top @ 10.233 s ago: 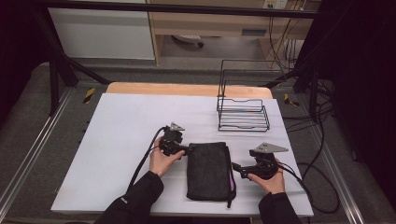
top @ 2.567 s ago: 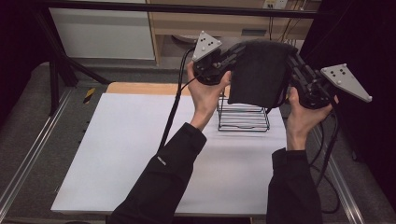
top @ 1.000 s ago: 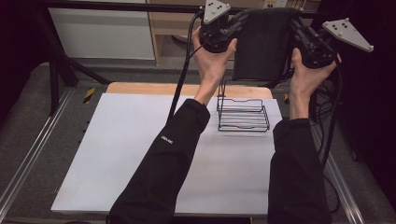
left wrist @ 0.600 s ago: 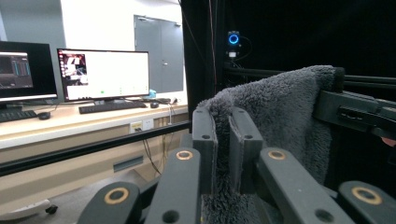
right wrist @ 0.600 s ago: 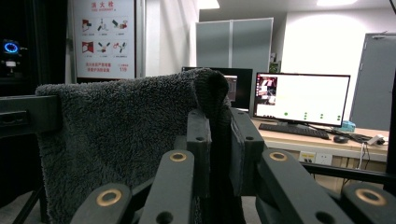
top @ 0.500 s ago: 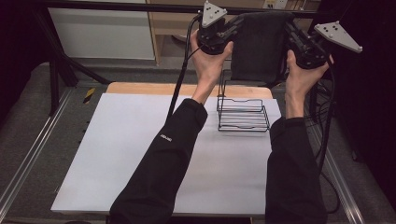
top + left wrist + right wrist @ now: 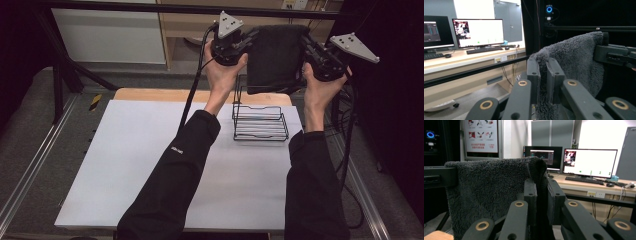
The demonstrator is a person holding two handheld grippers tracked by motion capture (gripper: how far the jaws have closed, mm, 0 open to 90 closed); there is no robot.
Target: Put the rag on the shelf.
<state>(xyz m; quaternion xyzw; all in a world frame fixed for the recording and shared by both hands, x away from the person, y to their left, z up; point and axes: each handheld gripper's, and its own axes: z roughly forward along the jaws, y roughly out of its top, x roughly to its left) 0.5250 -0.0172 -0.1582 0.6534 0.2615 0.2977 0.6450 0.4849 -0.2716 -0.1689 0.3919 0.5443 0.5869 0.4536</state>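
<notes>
Each hand-held gripper, left [image 7: 246, 41] and right [image 7: 306, 50], is clamped on an upper corner of the dark towel [image 7: 276, 57], so it hangs flat and spread above the wire rack [image 7: 260, 121] at the counter's [image 7: 150, 150] far right edge, probably for draping over it.

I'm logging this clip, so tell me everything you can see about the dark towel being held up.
The dark towel looks like thick, fluffy charcoal fleece. It hangs flat and upright in the air beyond the table's far edge, above the black wire rack, not touching it. The left tool pinches one top corner and the right tool the other, both shut on the pile, keeping the top edge stretched level between them.
</notes>
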